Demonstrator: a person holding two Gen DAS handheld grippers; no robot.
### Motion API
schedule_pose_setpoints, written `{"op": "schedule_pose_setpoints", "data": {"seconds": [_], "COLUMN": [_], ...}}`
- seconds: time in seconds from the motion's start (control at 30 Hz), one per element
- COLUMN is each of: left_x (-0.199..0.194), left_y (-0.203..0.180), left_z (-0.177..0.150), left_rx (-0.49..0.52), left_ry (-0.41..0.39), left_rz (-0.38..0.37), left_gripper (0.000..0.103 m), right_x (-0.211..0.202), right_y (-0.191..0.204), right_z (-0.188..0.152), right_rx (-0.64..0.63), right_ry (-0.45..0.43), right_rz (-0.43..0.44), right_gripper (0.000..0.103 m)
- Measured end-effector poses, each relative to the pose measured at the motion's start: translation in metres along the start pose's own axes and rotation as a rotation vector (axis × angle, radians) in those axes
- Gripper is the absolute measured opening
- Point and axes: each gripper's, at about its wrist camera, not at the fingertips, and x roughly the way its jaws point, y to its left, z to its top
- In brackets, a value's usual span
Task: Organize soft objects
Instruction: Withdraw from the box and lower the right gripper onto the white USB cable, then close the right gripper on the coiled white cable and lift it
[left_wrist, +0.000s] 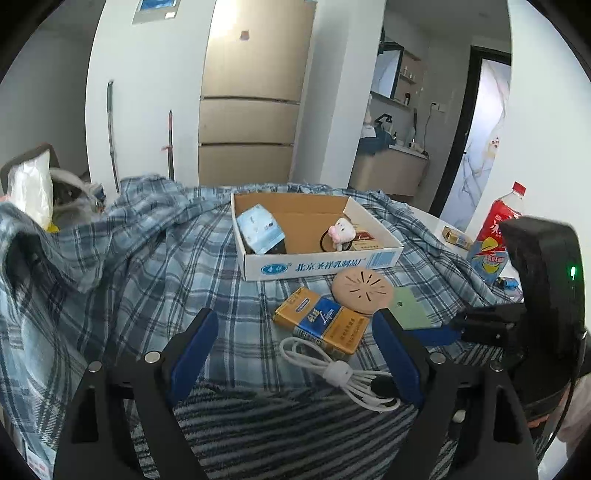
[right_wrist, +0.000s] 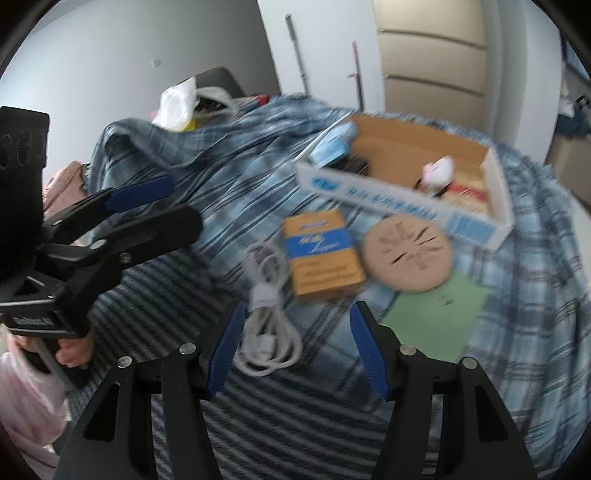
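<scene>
An open cardboard box (left_wrist: 380, 258) (right_wrist: 476, 227) sits on the blue plaid cloth (left_wrist: 147, 258). Inside it lie a blue mask packet (left_wrist: 260, 229), a small white-pink plush toy (left_wrist: 341, 230) (right_wrist: 439, 171) and a cigarette pack (left_wrist: 364, 240). In front of the box lie a yellow-blue pack (left_wrist: 321, 323) (right_wrist: 321, 254), a round beige pad (left_wrist: 362, 288) (right_wrist: 408, 251), a green card (left_wrist: 413, 308) (right_wrist: 439, 314) and a coiled white cable (left_wrist: 340, 373) (right_wrist: 267, 314). My left gripper (left_wrist: 295, 350) is open and empty above the cable. My right gripper (right_wrist: 297, 347) is open and empty, near the cable; it also shows in the left wrist view (left_wrist: 458, 328).
A red drink bottle (left_wrist: 495, 232) and a small box (left_wrist: 456, 236) stand on the white table at the right. A white plastic bag (left_wrist: 31, 188) (right_wrist: 177, 103) lies at the far left. A striped cloth (left_wrist: 277, 424) covers the near edge. A fridge and a doorway are behind.
</scene>
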Motion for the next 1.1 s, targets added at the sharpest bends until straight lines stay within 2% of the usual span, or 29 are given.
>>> {"op": "schedule_pose_setpoints", "data": {"seconds": [0.07,0.2,0.43,0.6,0.7,0.97,1.1], "left_x": [0.002,0.002,0.012,0.012,0.012,0.014,0.014], "left_y": [0.007,0.017,0.027,0.023,0.019,0.019,0.012], "left_z": [0.0,-0.001,-0.004,-0.006,-0.006,-0.005,-0.004], "left_rx": [-0.03,-0.057,-0.106,-0.088,-0.068,-0.066,-0.028], "left_ry": [0.017,0.016,0.063,0.063,0.06,0.069,0.081], "left_rz": [-0.009,0.018,-0.02,-0.017,-0.012,0.003,0.024], "left_gripper": [0.087,0.087,0.087,0.087,0.087,0.087,0.087], "right_x": [0.008,0.023,0.037,0.035,0.034,0.014,-0.006], "right_y": [0.002,0.001,0.011,0.017,0.015,0.016,0.011], "right_z": [-0.001,-0.004,-0.003,-0.004,-0.004,-0.008,-0.013], "right_rx": [-0.001,0.017,-0.022,-0.058,-0.05,-0.08,-0.074], "right_ry": [0.029,0.083,0.126,0.103,0.098,0.049,0.007], "right_rz": [0.0,0.024,0.051,0.056,0.071,0.026,0.005], "right_gripper": [0.059,0.059,0.056,0.037,0.032,0.029,0.028]}}
